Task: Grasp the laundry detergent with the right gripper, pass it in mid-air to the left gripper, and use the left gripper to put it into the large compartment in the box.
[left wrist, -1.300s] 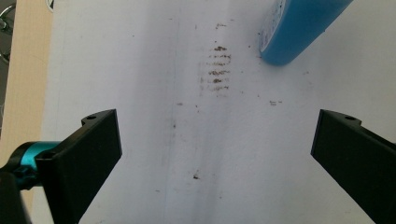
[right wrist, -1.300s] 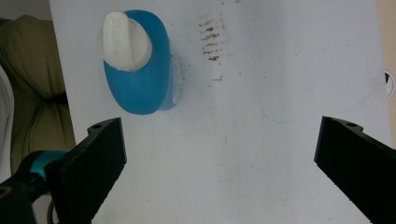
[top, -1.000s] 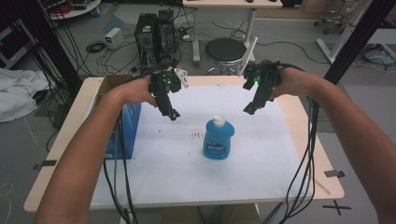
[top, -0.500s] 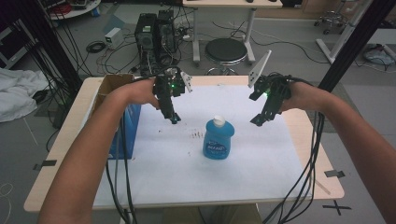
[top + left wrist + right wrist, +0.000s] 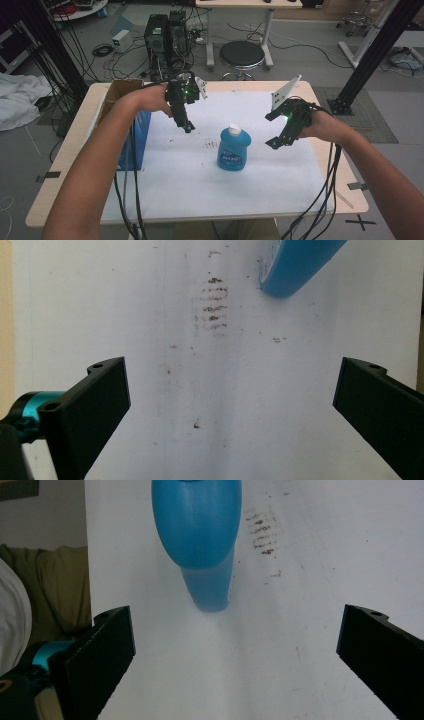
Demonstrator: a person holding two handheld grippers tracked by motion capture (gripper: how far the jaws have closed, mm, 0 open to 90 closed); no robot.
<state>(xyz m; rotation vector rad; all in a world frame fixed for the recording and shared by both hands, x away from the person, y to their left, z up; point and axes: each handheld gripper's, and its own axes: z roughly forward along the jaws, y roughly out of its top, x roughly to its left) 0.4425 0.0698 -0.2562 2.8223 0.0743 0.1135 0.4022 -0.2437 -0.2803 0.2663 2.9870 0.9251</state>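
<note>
1. Blue plastic makes up the soap bottle [image 5: 232, 150], which stands upright near the middle of the white sheet [image 5: 200, 185] that covers the worktop [image 5: 65, 165].
2. We see a lighter, whitish cap on top of it, and a label with pale lettering on its front; the words are too small to read.
3. Our right claw [image 5: 276, 142] hangs to the right of the bottle, near it but apart, with its jaws spread wide and nothing between them.
4. In the right gripper view the bottle [image 5: 200, 535] rises straight ahead of that claw [image 5: 235, 645], smooth, rounded and broad at the shoulder.
5. Our left claw [image 5: 187, 127] hovers above the sheet, to the left of the bottle and a little behind it, clear of it.
6. In the left gripper view its jaws stand wide too, holding nothing, and a rounded blue edge of the bottle [image 5: 295, 265] shows at the top right.
7. Brownish smudges [image 5: 214, 302] mark the sheet just beside the bottle, on its left.
8. At the left edge of the worktop sits a blue box [image 5: 135, 135] with an open cardboard box [image 5: 117, 92] behind it.
</note>
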